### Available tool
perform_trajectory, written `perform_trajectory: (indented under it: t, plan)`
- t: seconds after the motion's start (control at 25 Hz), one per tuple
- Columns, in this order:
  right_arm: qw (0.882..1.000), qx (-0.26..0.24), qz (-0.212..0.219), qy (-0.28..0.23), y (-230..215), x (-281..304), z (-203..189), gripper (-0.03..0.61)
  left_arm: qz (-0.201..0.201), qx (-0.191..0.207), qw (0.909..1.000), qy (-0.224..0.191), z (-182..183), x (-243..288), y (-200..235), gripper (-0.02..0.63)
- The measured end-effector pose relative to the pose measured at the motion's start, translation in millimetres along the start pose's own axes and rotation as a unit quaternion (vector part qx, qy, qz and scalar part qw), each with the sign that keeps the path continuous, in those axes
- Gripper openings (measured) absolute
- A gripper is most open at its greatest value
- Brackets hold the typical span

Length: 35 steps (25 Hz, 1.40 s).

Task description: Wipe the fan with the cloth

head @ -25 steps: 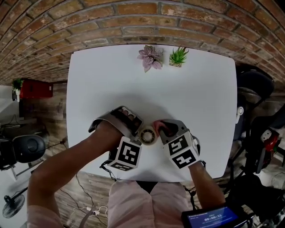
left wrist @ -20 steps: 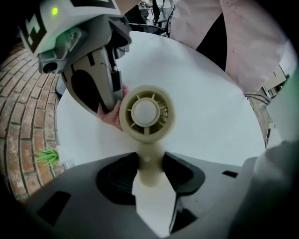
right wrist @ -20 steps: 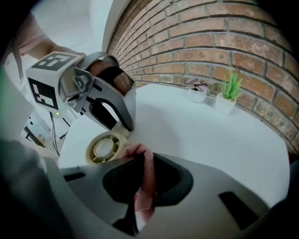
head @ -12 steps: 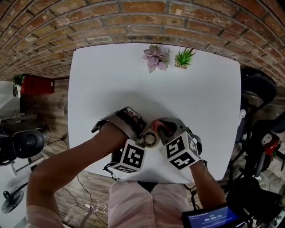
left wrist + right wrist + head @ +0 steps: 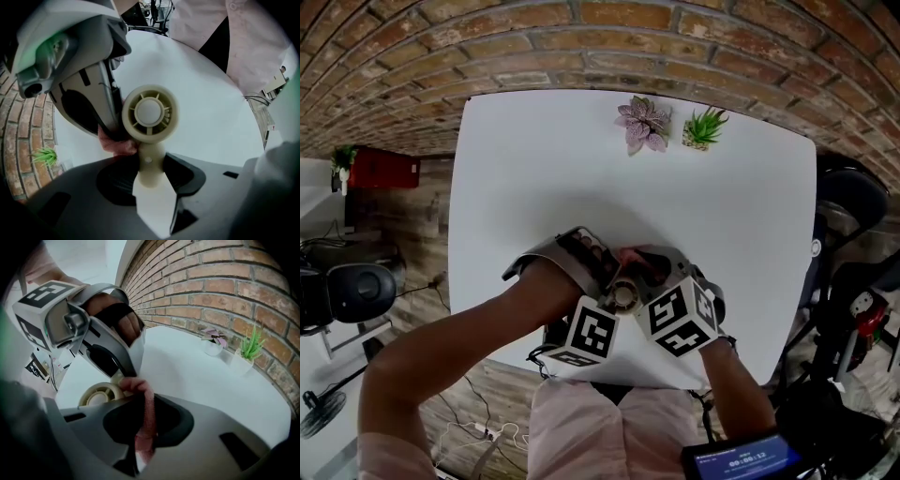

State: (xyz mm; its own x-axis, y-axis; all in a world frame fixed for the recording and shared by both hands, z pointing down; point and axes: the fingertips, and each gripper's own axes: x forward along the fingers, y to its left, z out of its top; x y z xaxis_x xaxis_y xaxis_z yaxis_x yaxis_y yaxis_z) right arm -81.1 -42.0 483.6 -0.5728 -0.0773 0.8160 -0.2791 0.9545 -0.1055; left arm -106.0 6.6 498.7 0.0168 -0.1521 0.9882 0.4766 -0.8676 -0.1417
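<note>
A small cream hand fan [image 5: 150, 112] is gripped by its handle between the pads of my left gripper [image 5: 149, 187], which points straight down at the white table [image 5: 534, 169]. The fan's round head faces up. In the head view the fan [image 5: 623, 295] shows between the two marker cubes near the table's front edge. My right gripper [image 5: 140, 446] is shut on a pink cloth [image 5: 144, 418]. The cloth's bunched end [image 5: 115, 143] lies against the rim of the fan head [image 5: 101, 394], beside the handle's top. The cloth [image 5: 630, 258] is mostly hidden in the head view.
Two small potted plants, one pink [image 5: 645, 122] and one green [image 5: 703, 128], stand at the table's far edge against a brick wall [image 5: 581, 37]. A dark chair [image 5: 853, 197] is off the right side. The person's torso is close to the near edge.
My right gripper has rolled and slid a little toward the left gripper, dragging the cloth along the fan's rim. The left gripper holds the fan still.
</note>
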Motion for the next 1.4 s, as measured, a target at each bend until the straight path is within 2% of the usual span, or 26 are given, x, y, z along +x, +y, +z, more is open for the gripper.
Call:
perform_trajectory:
  t: [0.32,0.48,0.6,0.76,0.92,1.12,1.24,1.32,1.4]
  plan:
    - [1.000,-0.015,0.012,-0.003,3,-3,-5,0.037,0.000,-0.005,1.0000,0.000,-2,1,0,0.186]
    - [1.000,-0.013,0.010,0.003,4,-12,-17,0.037,-0.001,-0.021,0.9998,-0.003,-3,1,-1,0.186]
    - [1.000,-0.005,0.003,0.004,7,-21,-26,0.038,-0.002,-0.049,0.9988,-0.006,-4,1,-1,0.186]
    - [1.000,0.012,-0.005,0.000,12,-33,-38,0.038,-0.006,-0.120,0.9928,-0.004,-7,2,1,0.186]
    - [0.999,0.033,-0.011,-0.009,18,-43,-46,0.038,-0.006,-0.208,0.9781,0.001,-14,2,3,0.186]
    - [0.999,0.041,-0.016,-0.017,27,-56,-53,0.038,-0.004,-0.309,0.9510,-0.016,-20,2,3,0.192]
    - [0.998,0.046,-0.018,-0.024,33,-64,-55,0.038,-0.032,-0.348,0.9363,-0.029,-21,-3,-9,0.328]
    - [0.998,0.051,-0.018,-0.029,35,-69,-56,0.038,-0.048,-0.372,0.9259,-0.042,-26,-7,-19,0.359]
    - [0.998,0.054,-0.021,-0.032,36,-73,-57,0.038,-0.063,-0.394,0.9154,-0.053,-33,-9,-30,0.360]
